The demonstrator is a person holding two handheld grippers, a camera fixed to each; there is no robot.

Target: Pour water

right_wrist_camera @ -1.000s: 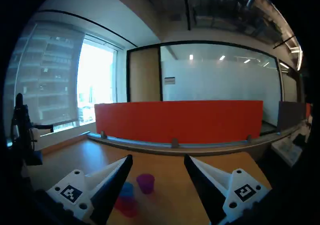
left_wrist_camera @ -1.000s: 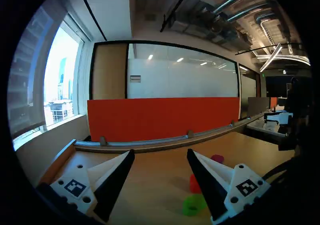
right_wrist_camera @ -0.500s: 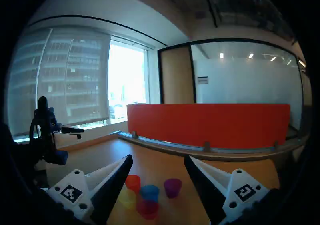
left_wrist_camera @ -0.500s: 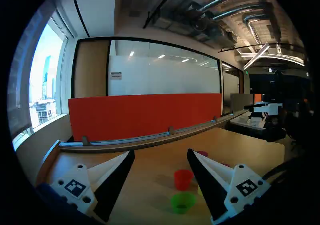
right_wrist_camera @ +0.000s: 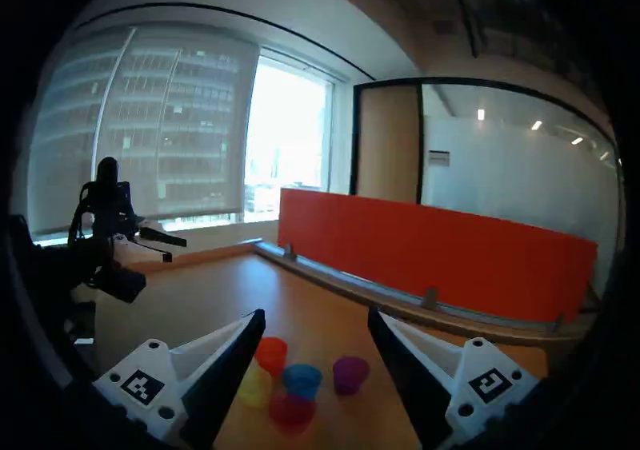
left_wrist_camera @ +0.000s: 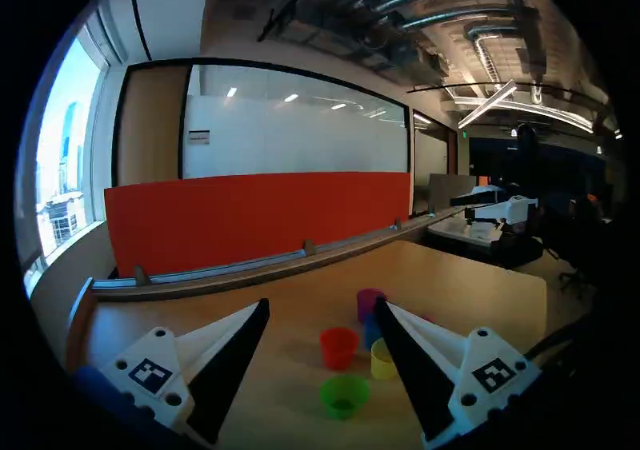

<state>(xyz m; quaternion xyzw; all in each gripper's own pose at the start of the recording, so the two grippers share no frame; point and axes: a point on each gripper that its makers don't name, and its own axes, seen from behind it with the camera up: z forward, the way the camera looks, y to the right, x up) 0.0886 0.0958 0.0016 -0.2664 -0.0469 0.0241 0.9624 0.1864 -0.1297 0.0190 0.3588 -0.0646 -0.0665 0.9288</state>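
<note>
In the left gripper view my left gripper (left_wrist_camera: 320,306) is open above a wooden desk (left_wrist_camera: 240,322), nothing between its fingers. A cluster of small cups stands just ahead on the desk: a red cup (left_wrist_camera: 339,346), a green cup (left_wrist_camera: 344,394), a yellow cup (left_wrist_camera: 382,360), a purple cup (left_wrist_camera: 368,300), and a blue cup (left_wrist_camera: 370,332) half hidden by the right finger. The right gripper view looks past my open right gripper (right_wrist_camera: 315,316) at the group: an orange-red cup (right_wrist_camera: 272,353), a yellow cup (right_wrist_camera: 254,387), a blue cup (right_wrist_camera: 302,379), a purple cup (right_wrist_camera: 350,373) and a dark red cup (right_wrist_camera: 290,411).
An orange divider panel (left_wrist_camera: 256,210) with a metal rail runs along the desk's far edge. A black device (right_wrist_camera: 108,238) stands at the desk's left end by the window (right_wrist_camera: 288,154). Another desk with white equipment (left_wrist_camera: 496,214) lies to the right.
The left gripper view has swung right and the right gripper view left, so the cups now sit nearer the gap between each pair of fingers. Both grippers stay open.
</note>
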